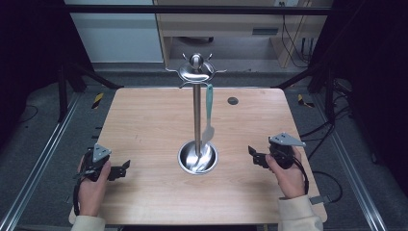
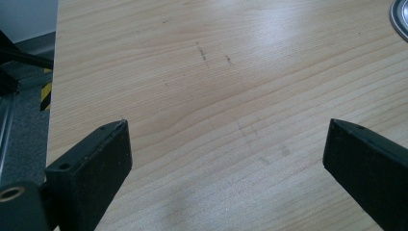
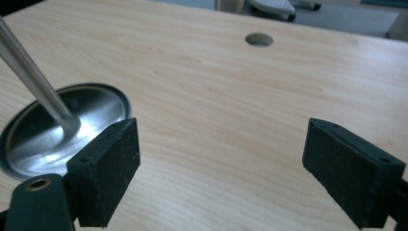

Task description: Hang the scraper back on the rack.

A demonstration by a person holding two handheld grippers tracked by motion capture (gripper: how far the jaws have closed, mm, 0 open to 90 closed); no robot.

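Observation:
A steel utensil stand (image 1: 197, 110) rises from a round dish base (image 1: 197, 157) in the middle of the wooden table (image 1: 144, 125). A teal-handled spatula (image 1: 208, 115) hangs from one of its top hooks, blade down beside the pole. My left gripper (image 1: 122, 169) rests at the table's near left, open, nothing between its jaws (image 2: 226, 139). My right gripper (image 1: 253, 155) sits at the near right, open and empty (image 3: 221, 144), pointing toward the stand's base (image 3: 62, 130) and pole (image 3: 29, 72).
A round cable hole (image 1: 233, 100) (image 3: 259, 39) lies in the table's far right part. Metal rails (image 1: 43, 154) run along both sides of the table, with cables on the floor at right. Bare wood spreads on both sides of the stand.

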